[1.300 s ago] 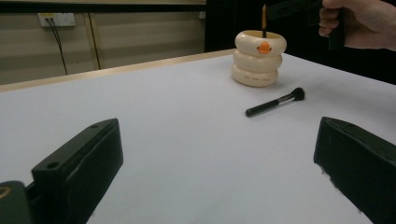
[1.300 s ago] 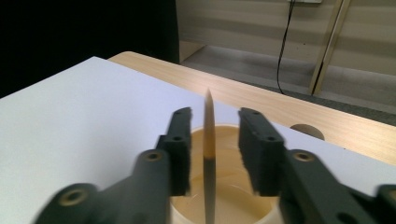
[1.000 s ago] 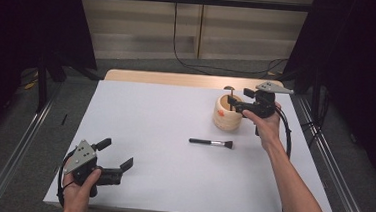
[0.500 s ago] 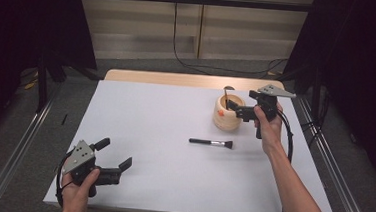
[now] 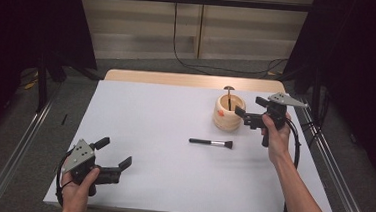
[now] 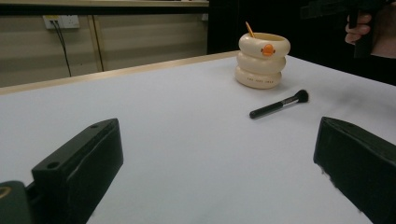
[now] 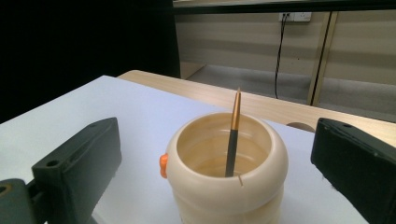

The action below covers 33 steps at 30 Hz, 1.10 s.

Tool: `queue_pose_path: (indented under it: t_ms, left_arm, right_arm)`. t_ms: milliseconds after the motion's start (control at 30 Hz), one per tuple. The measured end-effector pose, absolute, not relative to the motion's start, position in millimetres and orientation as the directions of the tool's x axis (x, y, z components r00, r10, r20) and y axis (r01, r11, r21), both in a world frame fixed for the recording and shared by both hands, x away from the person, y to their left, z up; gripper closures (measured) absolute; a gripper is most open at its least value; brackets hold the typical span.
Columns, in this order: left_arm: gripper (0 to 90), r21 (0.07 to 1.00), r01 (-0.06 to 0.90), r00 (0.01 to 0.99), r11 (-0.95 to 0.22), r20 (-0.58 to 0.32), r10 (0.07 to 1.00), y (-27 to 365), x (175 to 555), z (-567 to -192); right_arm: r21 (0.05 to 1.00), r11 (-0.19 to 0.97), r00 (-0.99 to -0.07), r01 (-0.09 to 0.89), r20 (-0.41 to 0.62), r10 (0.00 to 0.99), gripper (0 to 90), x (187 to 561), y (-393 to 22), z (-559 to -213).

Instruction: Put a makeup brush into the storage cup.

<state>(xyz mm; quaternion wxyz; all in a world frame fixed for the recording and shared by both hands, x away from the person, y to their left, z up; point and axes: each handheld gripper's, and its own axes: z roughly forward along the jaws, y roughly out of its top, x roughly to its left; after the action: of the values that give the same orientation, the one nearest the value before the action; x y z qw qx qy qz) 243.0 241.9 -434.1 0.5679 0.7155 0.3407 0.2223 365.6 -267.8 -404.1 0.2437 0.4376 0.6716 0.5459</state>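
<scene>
Standing in cream ringed cup (image 7: 227, 179): slim brush (image 7: 232, 135)

Glossy cream ceramic cup (image 7: 227, 177), matt white tabletop (image 5: 164, 129), matt black plastic brush (image 5: 210, 143).

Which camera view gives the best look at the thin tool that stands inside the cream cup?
The right gripper view: the thin tool leans upright inside the cream cup, close and sharp, dark below and golden above. The high view shows it small. In the left gripper view just its orange tip rises above the rim.
</scene>
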Motion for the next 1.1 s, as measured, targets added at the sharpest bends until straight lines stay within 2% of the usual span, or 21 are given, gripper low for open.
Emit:
queue_pose_path:
  t_ms: [1100]
  left_arm:
    - [1.5, 0.966, 0.231, 0.667, -0.112, -0.074, 0.741, 245, 243, -434]
  right_arm:
    - [0.953, 0.064, -0.532, 0.297, 0.110, 0.839, 1.9, 275, -284, -411]
